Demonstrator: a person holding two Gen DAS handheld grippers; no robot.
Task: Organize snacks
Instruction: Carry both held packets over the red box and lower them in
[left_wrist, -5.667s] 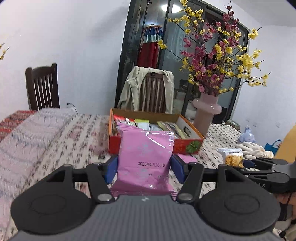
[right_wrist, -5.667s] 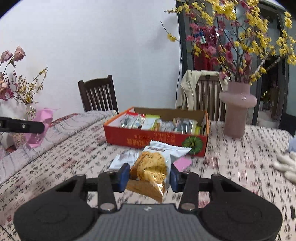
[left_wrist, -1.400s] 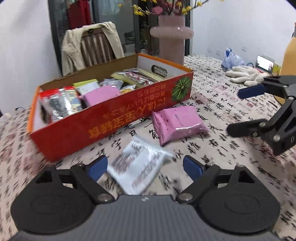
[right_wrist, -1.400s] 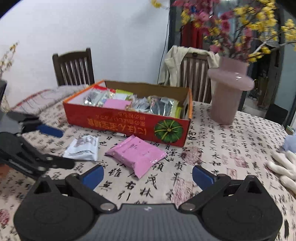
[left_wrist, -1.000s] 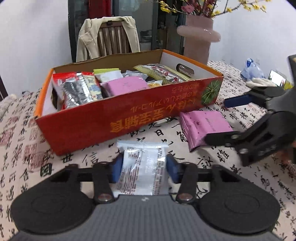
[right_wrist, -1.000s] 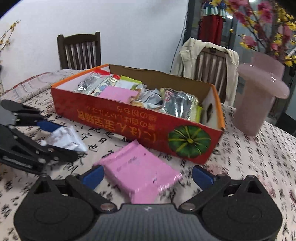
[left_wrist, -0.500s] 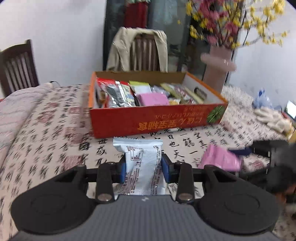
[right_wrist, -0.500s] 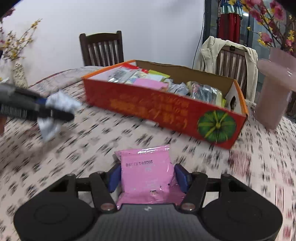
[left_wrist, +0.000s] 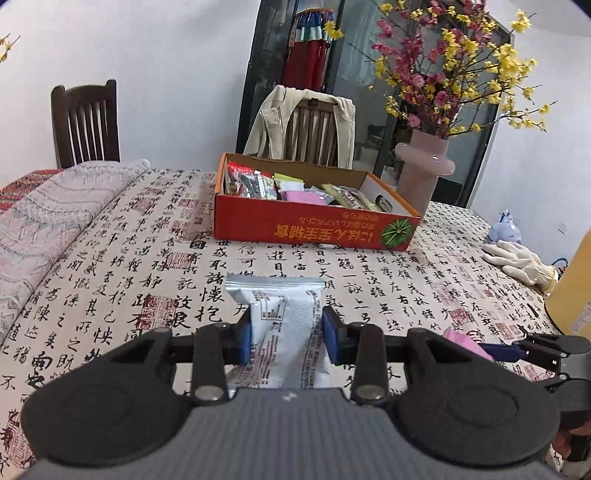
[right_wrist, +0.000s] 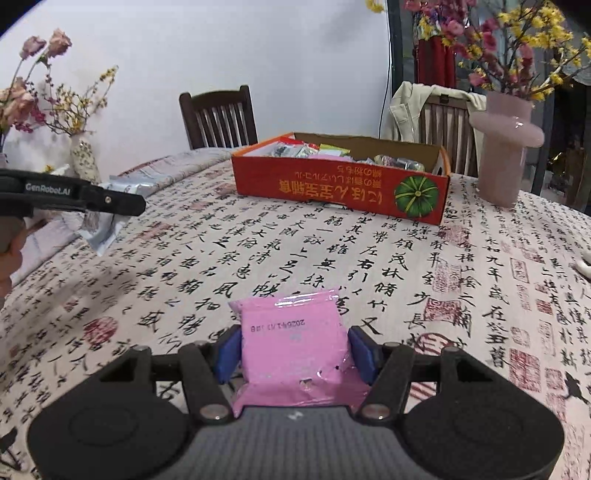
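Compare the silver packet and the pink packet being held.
The silver packet is in the left gripper; the pink packet is in the right gripper. The silver one carries dense printed text; the pink one is plain apart from a date stamp. Both are sealed and clamped at their sides, outside the box.

Left gripper (left_wrist: 287, 338): fingers (left_wrist: 244, 341) closed against both sides of a silver packet (left_wrist: 284, 334), held upright at lower centre of the left wrist view. In the right wrist view it enters from the left edge, level.

Right gripper (right_wrist: 293, 352): fingers (right_wrist: 227, 352) clamped on a pink packet (right_wrist: 295, 347), lower centre of frame. In the left wrist view it shows at the lower right edge.
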